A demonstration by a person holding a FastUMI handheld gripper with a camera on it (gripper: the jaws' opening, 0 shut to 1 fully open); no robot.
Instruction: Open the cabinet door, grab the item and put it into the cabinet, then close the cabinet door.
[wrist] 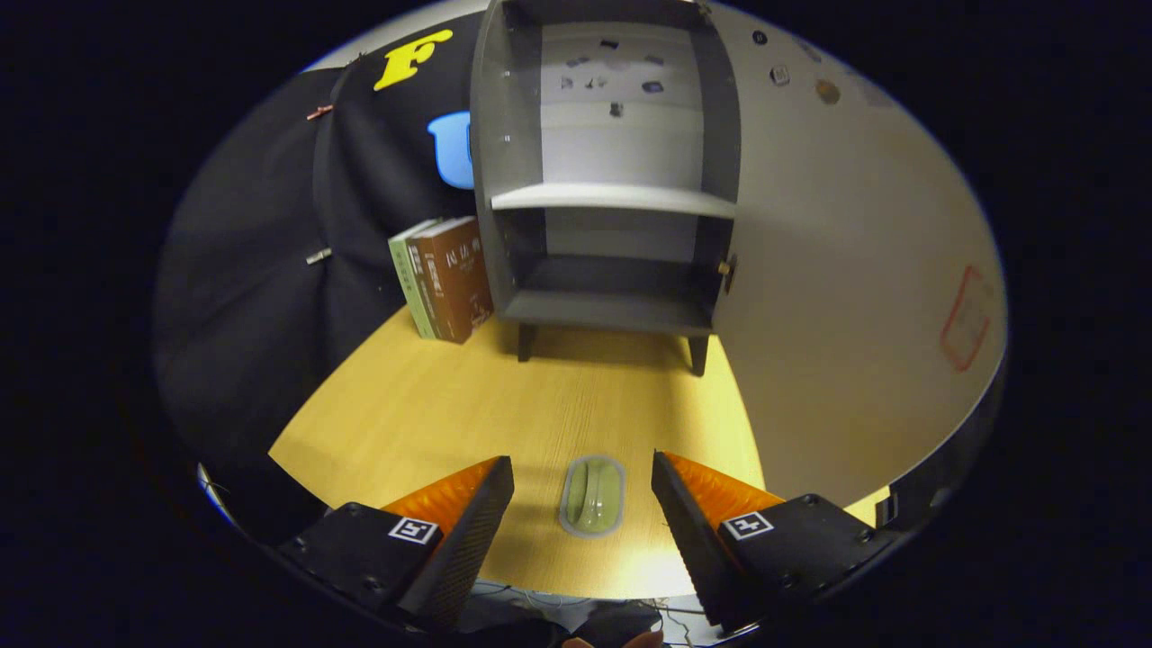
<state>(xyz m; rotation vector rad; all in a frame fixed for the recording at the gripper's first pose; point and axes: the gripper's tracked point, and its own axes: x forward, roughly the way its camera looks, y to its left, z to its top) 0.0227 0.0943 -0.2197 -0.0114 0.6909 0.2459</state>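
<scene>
Through the gripper view I look forward along my gripper (583, 490), whose two fingers are spread wide apart and hold nothing. Between the fingertips, lying flat on the wooden table (432, 414), is the item (592, 495): a small, pale green, oblong thing with rounded ends and a lighter rim. It touches neither finger, and I cannot tell exactly what it is.

Beyond the item, across a bare stretch of table, stands a small grey cabinet (612, 310) on short dark legs. Its inside is in plain sight: a pale shelf (612, 198) divides it into an upper and a lower compartment, and both look bare. The cabinet door (846, 270) is swung wide open to the right, a broad pale panel with a small knob (724, 268) near the cabinet's right side. A faint red outline (965, 319) marks the panel, and a few small stickers sit near its top.

To the left of the cabinet, two books (445, 279) stand leaning together, one green and one brown, just beside the cabinet's left wall. Behind them hangs the dark cloth wall (261, 270) of the booth.
</scene>
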